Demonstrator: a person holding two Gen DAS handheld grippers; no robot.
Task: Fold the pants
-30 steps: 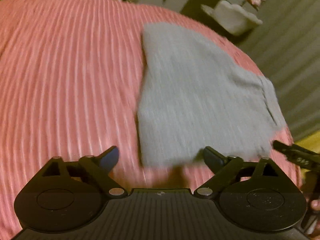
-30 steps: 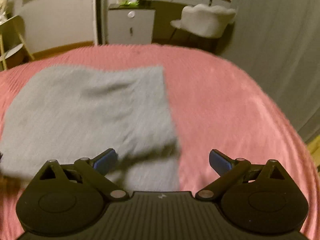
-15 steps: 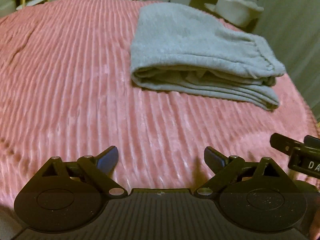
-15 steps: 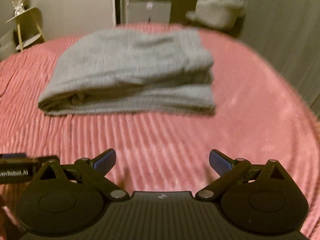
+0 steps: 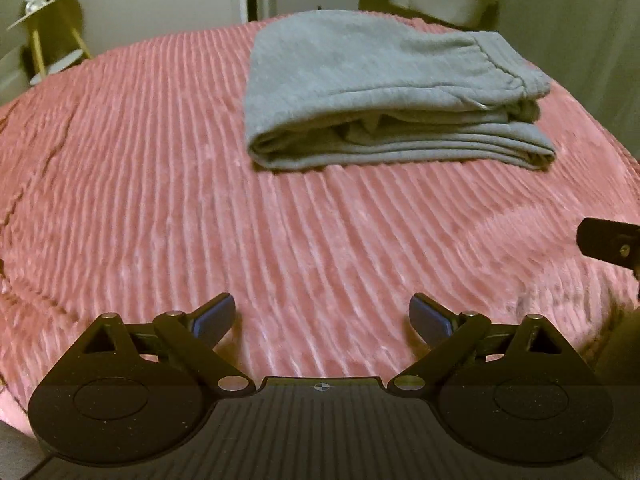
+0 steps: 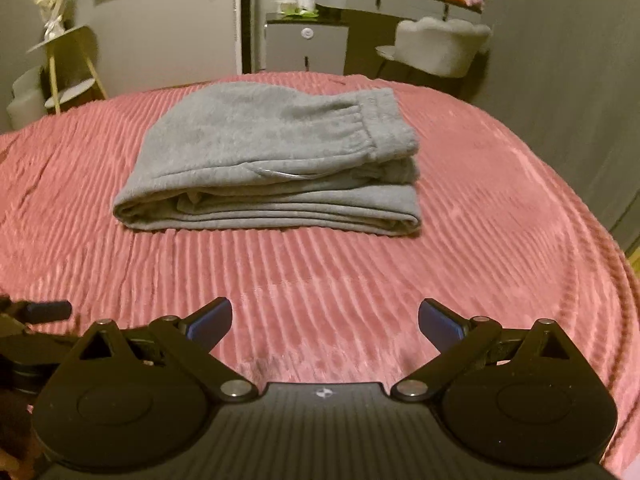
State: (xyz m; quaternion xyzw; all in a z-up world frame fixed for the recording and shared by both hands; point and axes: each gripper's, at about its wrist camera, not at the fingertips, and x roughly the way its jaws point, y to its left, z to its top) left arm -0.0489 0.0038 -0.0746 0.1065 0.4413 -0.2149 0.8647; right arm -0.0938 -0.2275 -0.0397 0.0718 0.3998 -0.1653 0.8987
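**A:** Left wrist view first. Where were the pants (image 5: 384,92) from the left tongs (image 5: 323,318)?

**B:** Straight ahead and a touch to the right, well apart, lying on the pink bed (image 5: 140,184). The bundle sat folded in layers, long axis running left to right across the view, waistband at the right end, rounded fold at the left.

**A:** And the tongs themselves?

**B:** Spread wide, both blue pads clear, nothing between them, only ribbed bedcover below. A black piece of the right tongs (image 5: 608,244) poked in at the right edge.

**A:** Over to the right wrist view.

**B:** Same story, mirrored. The pants (image 6: 272,152) lay ahead of the right tongs (image 6: 325,322) and slightly left, well apart. Long axis again crosswise, the elastic waistband on top at the right, stacked edges facing the camera.

**A:** Grip?

**B:** Wide apart and empty. The left tongs (image 6: 36,312) showed at the left edge, level with these.

**A:** Which was nearer?

**B:** Hard to split them. Both stood back about equally, the bundle between their lines of sight. I'd judge the fold looked finished. If any tidying remained, each would reach forward and inward to its own end of that crosswise bundle.
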